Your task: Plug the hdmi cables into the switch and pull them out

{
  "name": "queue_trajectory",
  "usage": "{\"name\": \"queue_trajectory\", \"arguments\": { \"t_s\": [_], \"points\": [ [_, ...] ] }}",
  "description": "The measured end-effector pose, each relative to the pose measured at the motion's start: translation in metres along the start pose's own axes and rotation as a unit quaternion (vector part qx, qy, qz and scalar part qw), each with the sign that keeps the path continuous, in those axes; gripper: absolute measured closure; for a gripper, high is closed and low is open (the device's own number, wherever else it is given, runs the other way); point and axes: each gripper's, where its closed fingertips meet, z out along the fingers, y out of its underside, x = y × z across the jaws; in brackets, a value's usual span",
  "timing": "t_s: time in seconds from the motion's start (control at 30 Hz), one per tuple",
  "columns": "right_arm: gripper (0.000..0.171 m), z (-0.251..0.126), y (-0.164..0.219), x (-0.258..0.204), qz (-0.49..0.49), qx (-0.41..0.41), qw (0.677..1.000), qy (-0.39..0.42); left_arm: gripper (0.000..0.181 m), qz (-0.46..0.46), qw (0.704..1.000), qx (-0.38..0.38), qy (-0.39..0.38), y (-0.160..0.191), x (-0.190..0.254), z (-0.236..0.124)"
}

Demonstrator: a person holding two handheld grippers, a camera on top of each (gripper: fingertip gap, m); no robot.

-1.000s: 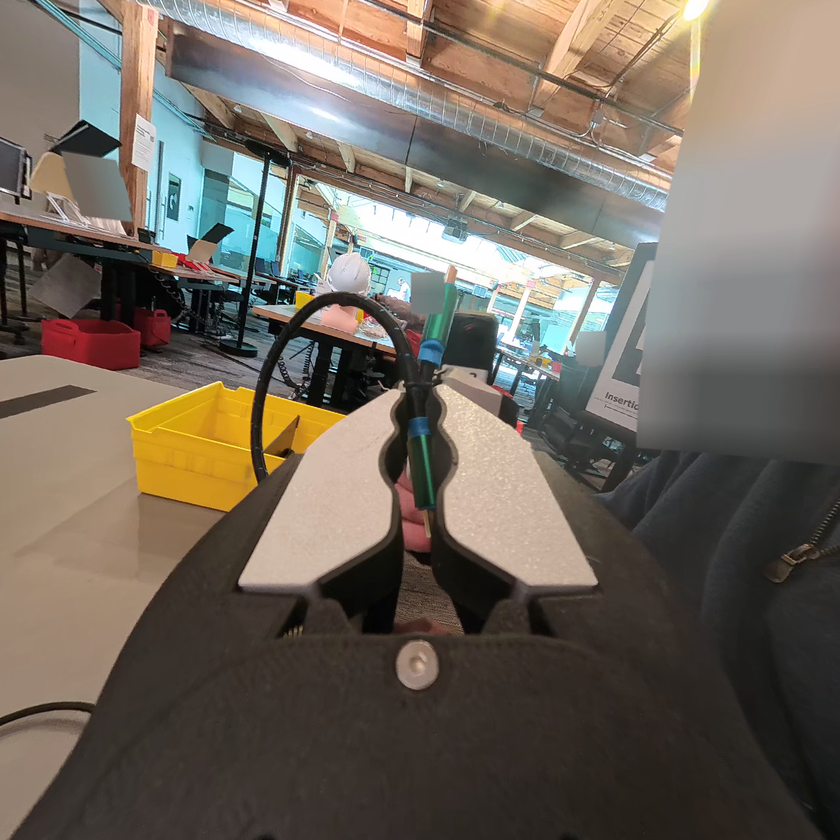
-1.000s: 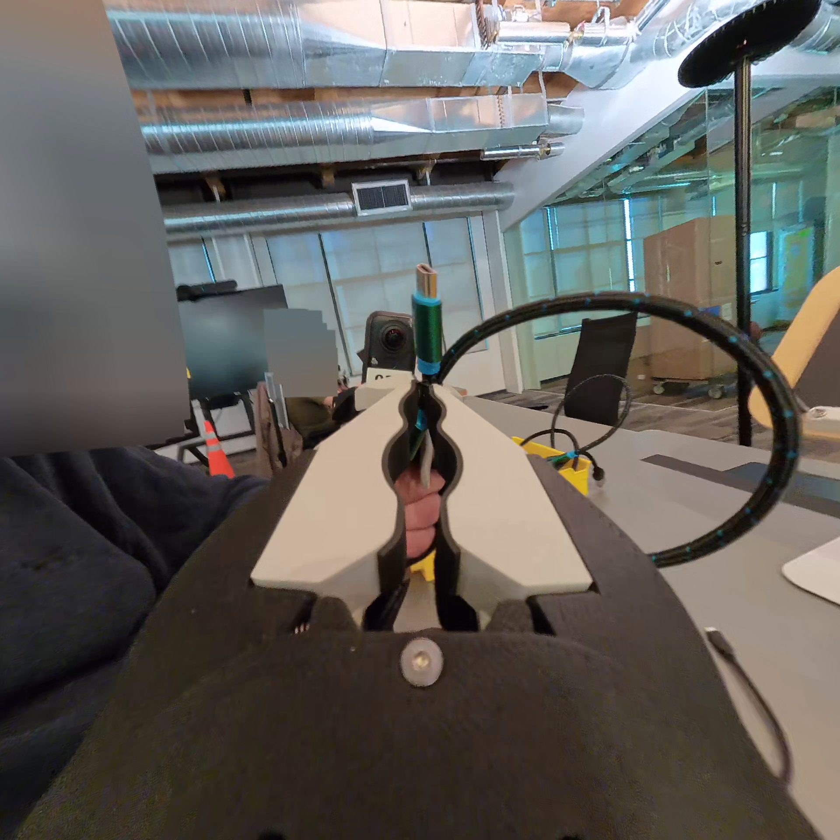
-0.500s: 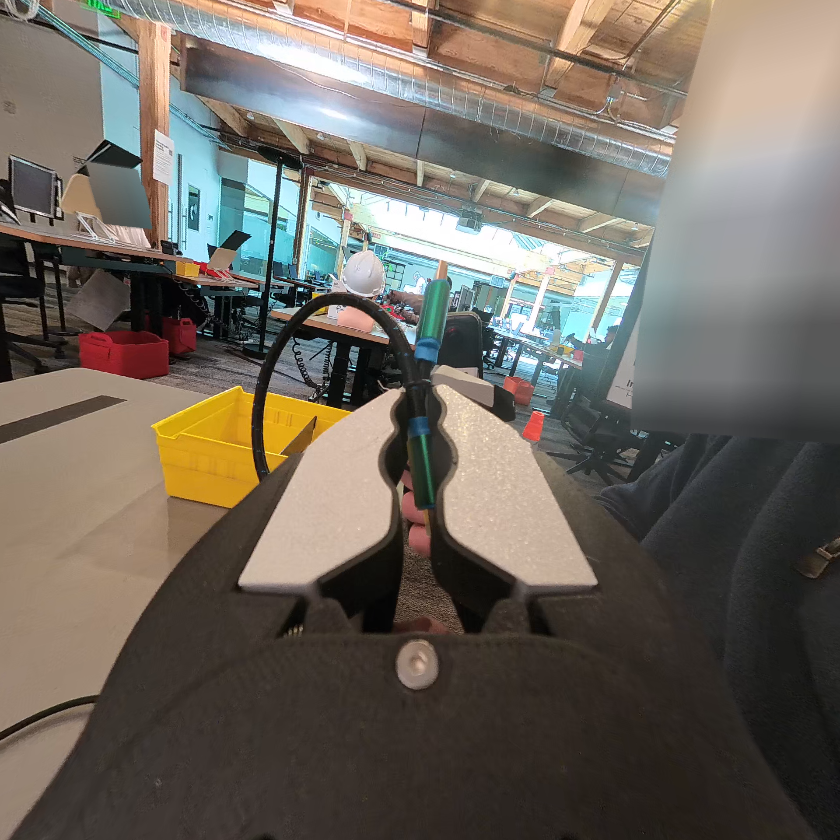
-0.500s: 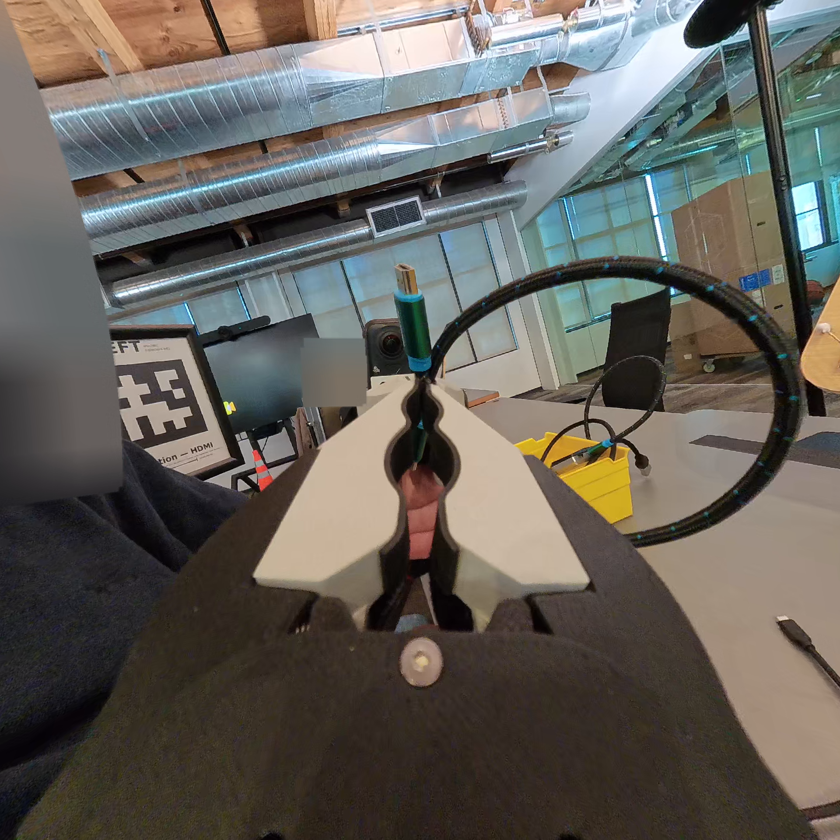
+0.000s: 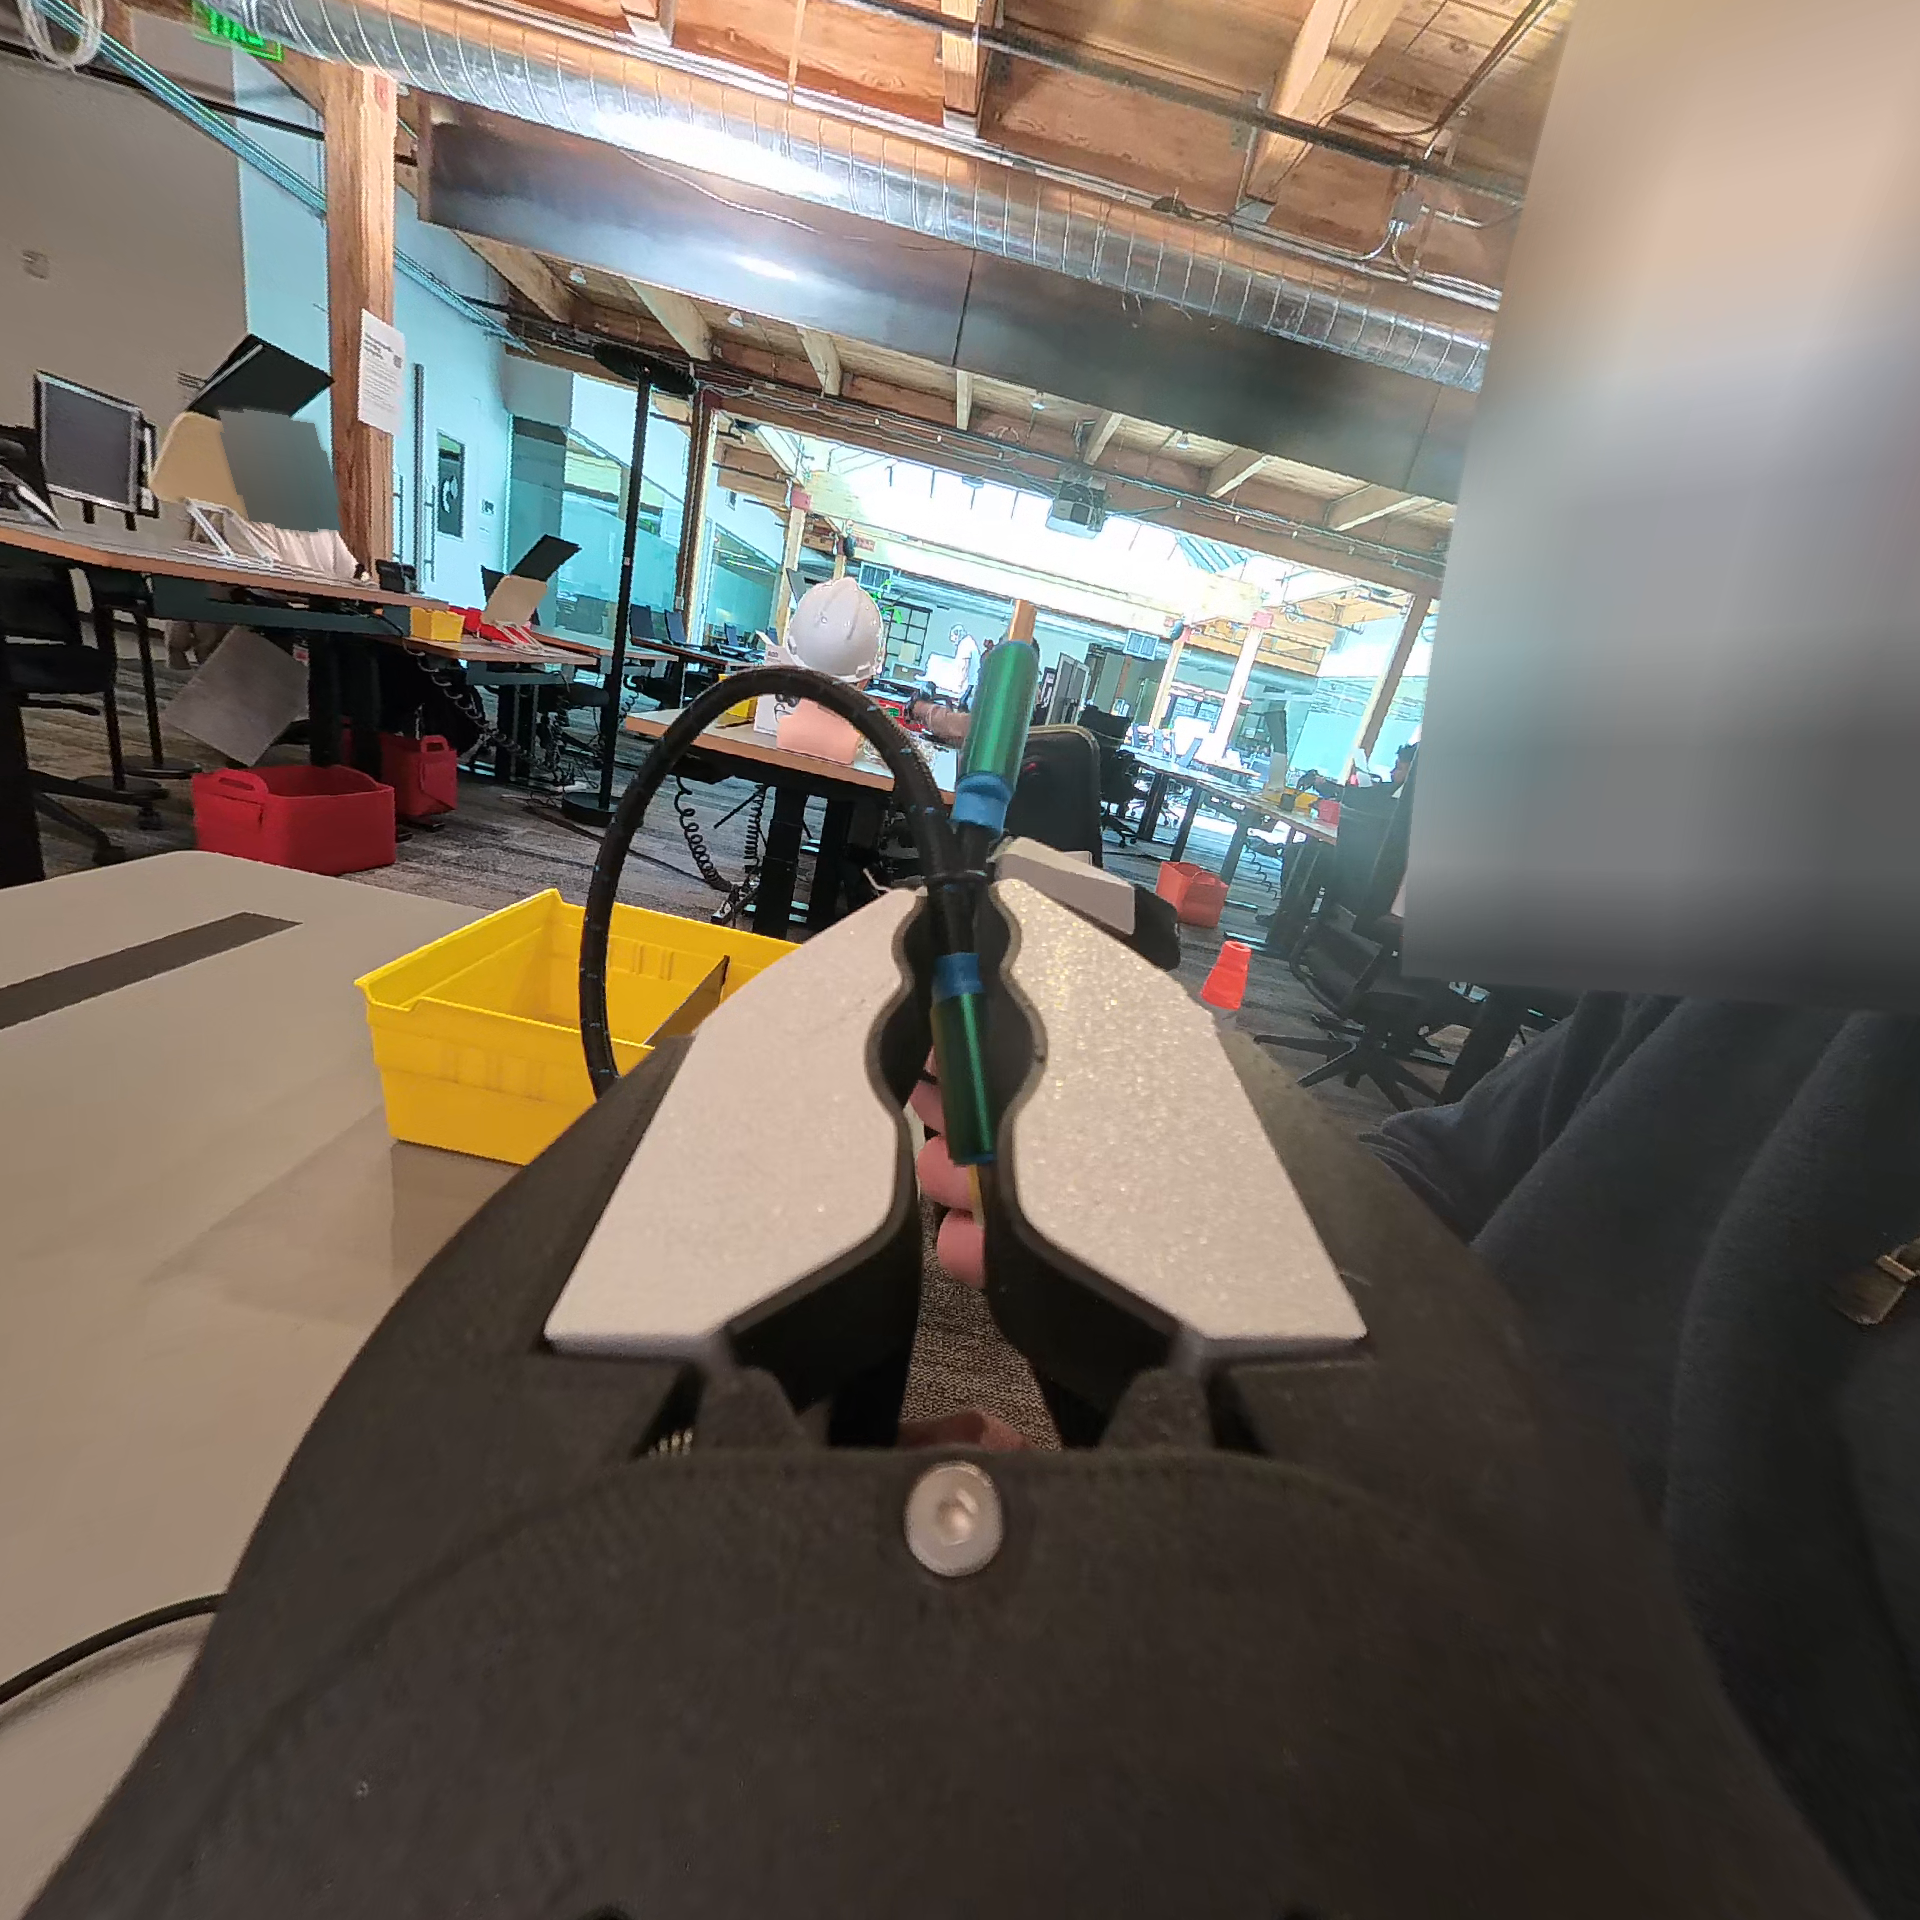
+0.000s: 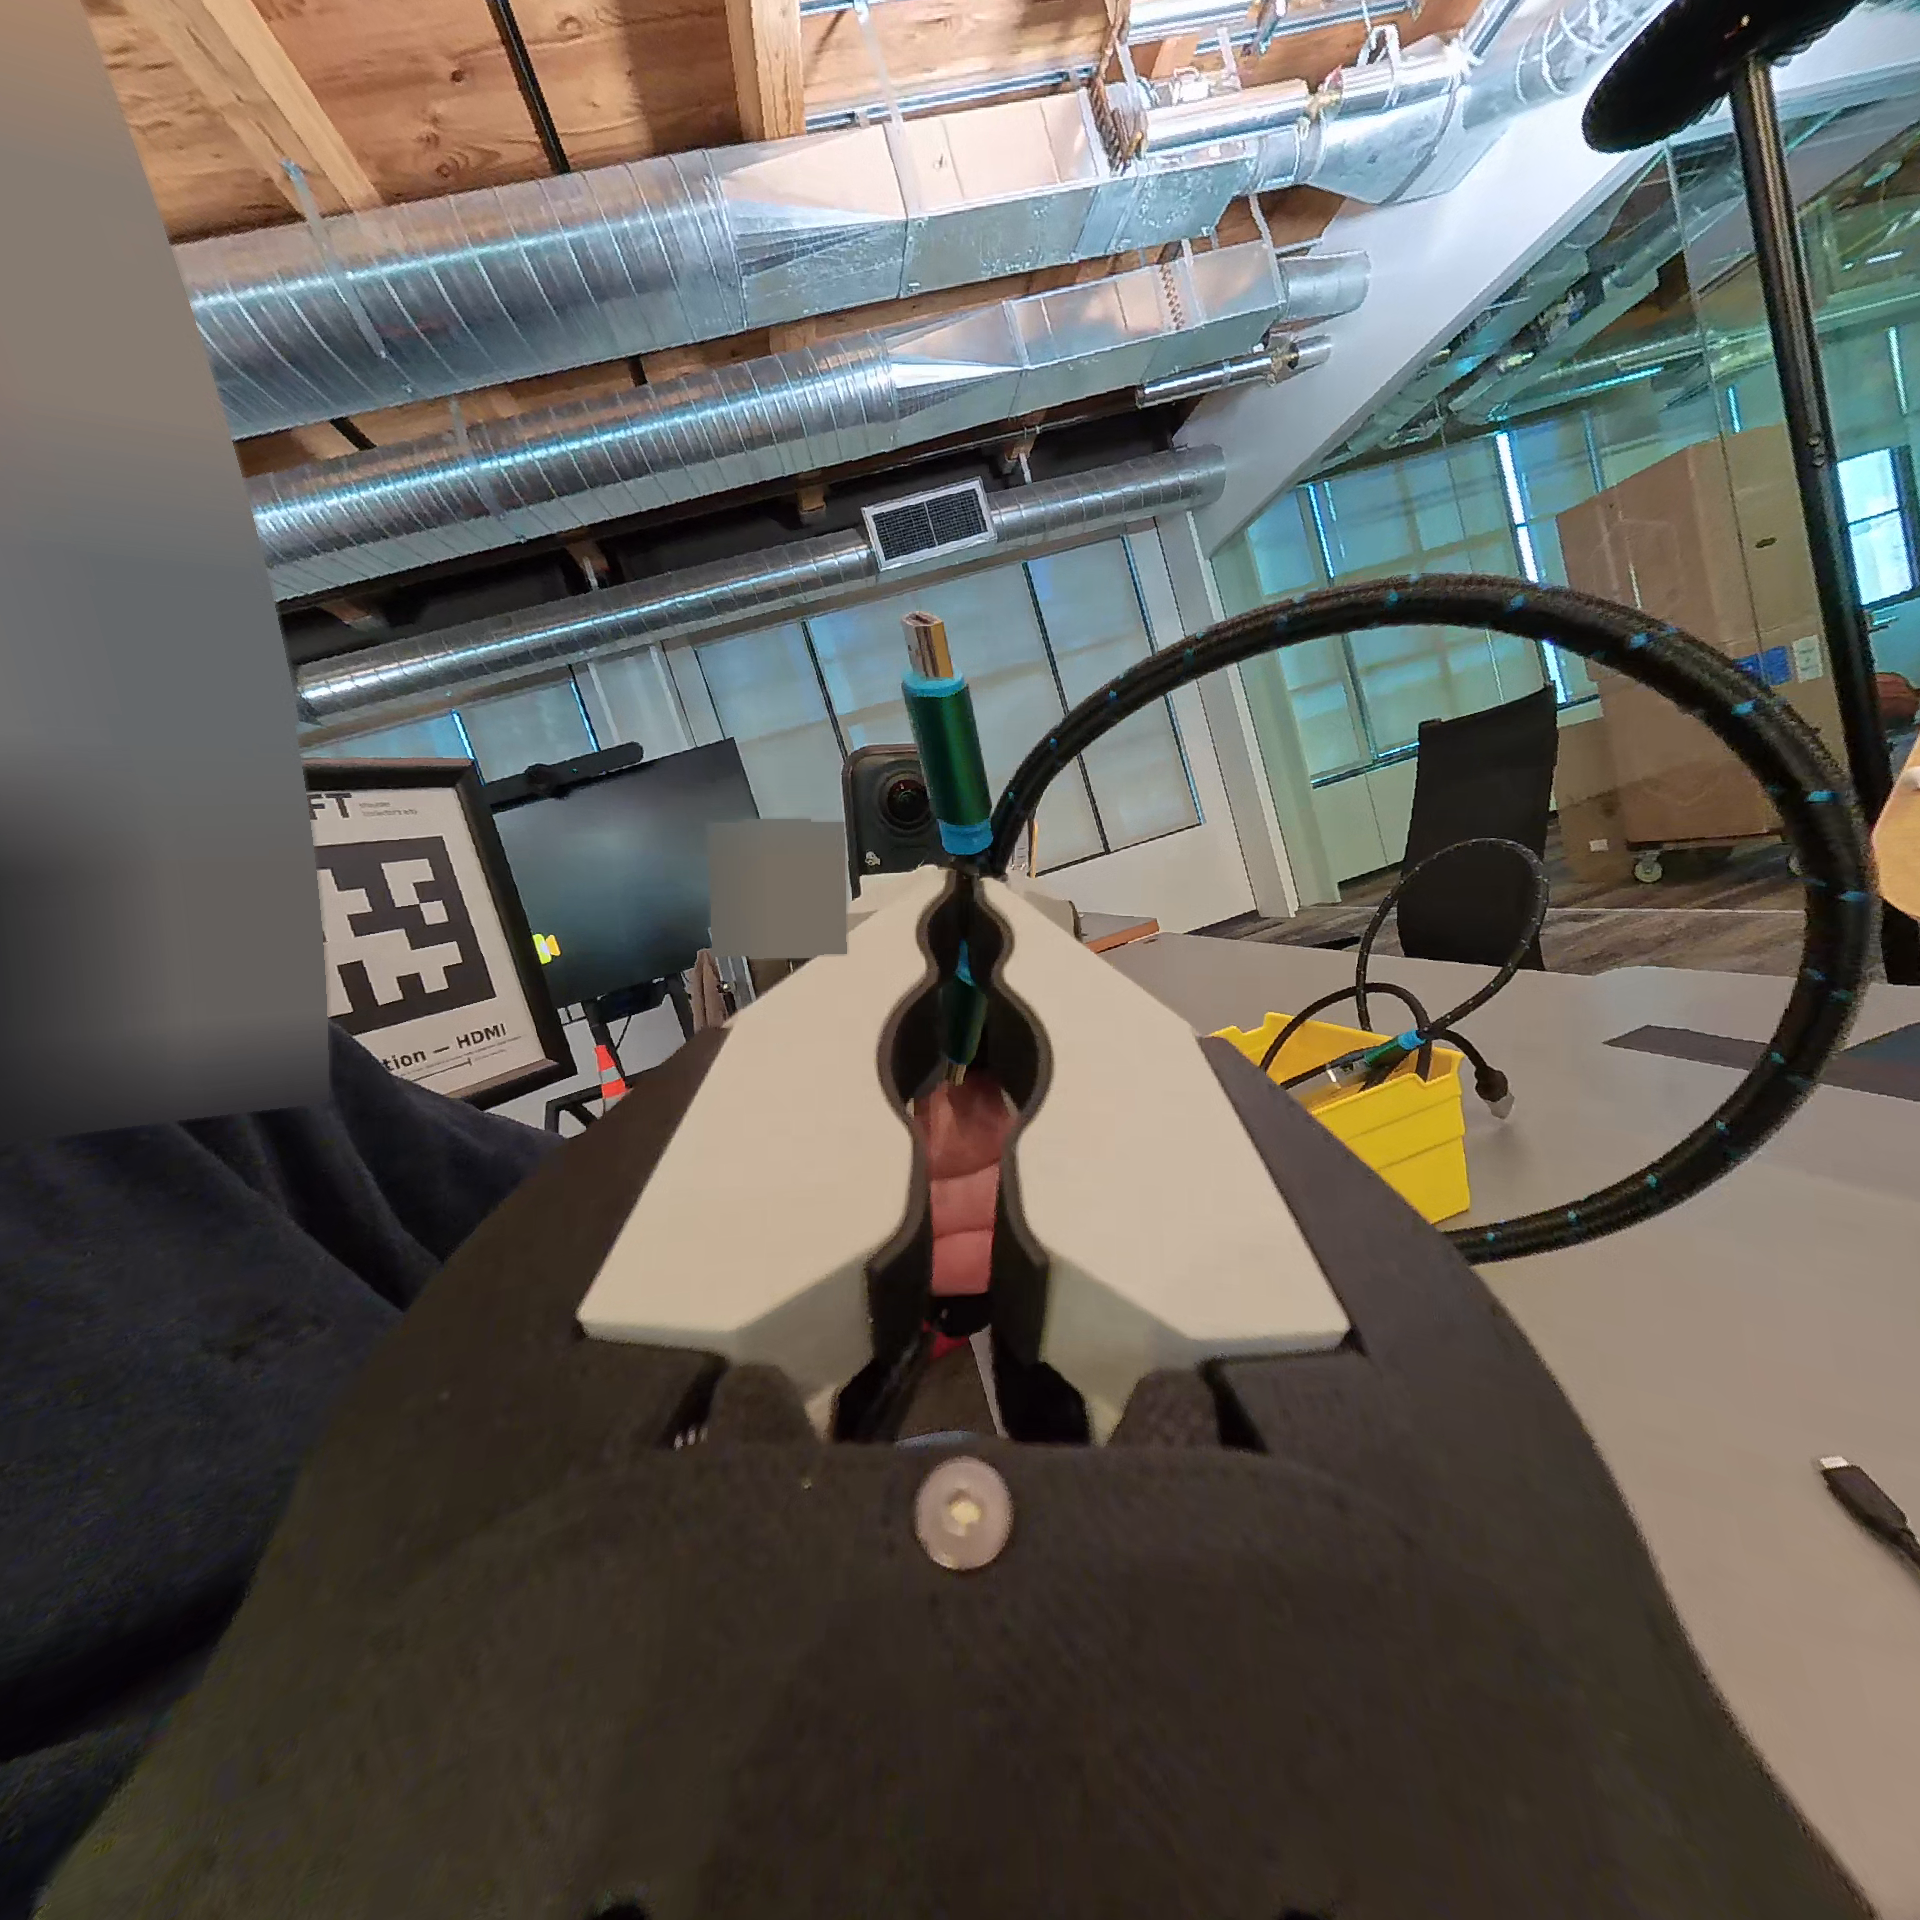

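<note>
Left wrist view: left gripper (image 5: 958,906) clamped on a braided HDMI cable (image 5: 623,862); one green plug (image 5: 963,1081) lies between its fingers, beside a yellow bin (image 5: 468,1039).

Right wrist view: right gripper (image 6: 961,894) pinches the cable below an upright green plug (image 6: 945,764); cable loops rightward above the grey table (image 6: 1621,1382).

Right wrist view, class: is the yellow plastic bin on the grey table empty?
No: the yellow plastic bin holds thin black cables that loop up out of it, one with a green connector.

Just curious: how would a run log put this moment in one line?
left gripper: shut on cable | right gripper: shut on cable | switch: unseen
</note>
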Motion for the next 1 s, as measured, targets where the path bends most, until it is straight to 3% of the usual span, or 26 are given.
{"name": "queue_trajectory", "arguments": {
  "t_s": [0.7,1.0],
  "points": [
    [0.171,-0.0029,0.0004,0.0024,0.018,-0.004,1.000,0.003,0.174,0.010,1.000,-0.007,-0.004,0.0021,-0.0009,0.0002],
    [0.171,-0.0054,0.0047,0.0069,-0.041,-0.043,0.998,0.029,0.174,-0.017,1.000,-0.010,0.013,0.0033,0.0019,0.0010]
  ]
}}
